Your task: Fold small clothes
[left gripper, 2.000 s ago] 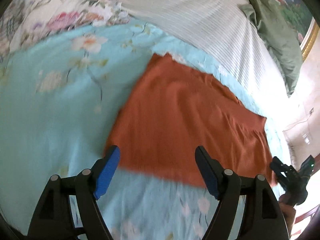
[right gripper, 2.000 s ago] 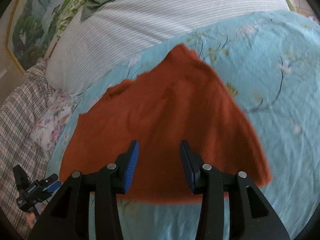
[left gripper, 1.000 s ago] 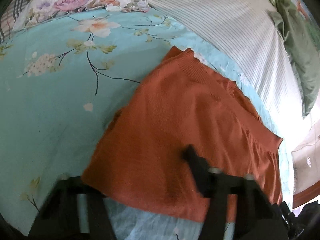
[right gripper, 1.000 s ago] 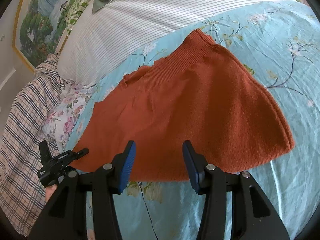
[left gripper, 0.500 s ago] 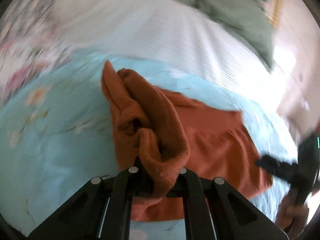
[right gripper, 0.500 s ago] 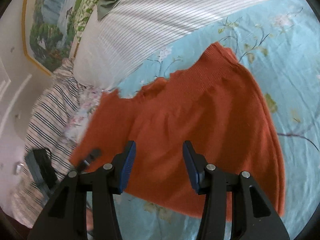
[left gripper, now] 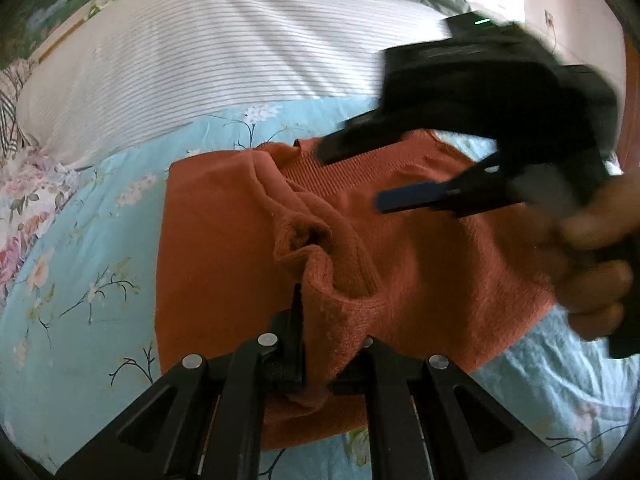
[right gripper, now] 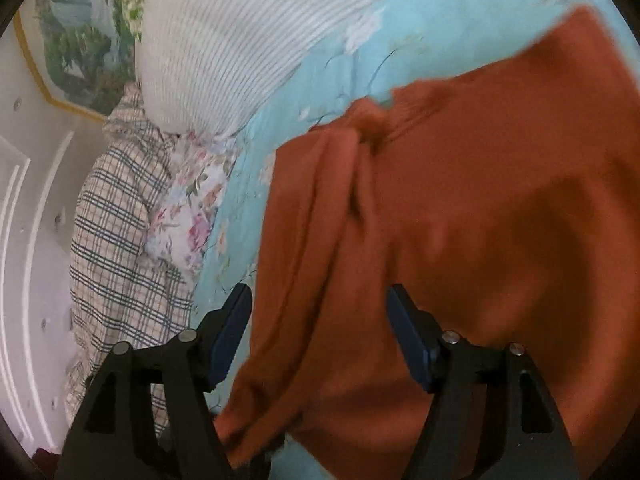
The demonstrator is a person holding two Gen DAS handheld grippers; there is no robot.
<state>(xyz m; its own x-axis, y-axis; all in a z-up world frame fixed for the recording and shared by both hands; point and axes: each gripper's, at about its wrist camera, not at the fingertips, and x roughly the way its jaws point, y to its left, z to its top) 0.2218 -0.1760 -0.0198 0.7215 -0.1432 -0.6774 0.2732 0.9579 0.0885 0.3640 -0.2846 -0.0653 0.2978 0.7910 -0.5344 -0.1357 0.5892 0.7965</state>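
Left tool clamps orange knit garment edge; right tool opening over it, pads clear. Soft, limp: grip hem corners.

A knit garment lies on a floral sheet, a striped pillow apparently behind it.

The left gripper pads are buried in orange garment folds — the right hand is blurred.

Both claws: black plastic frames w/ silver screws, right claw w/ blue pads.
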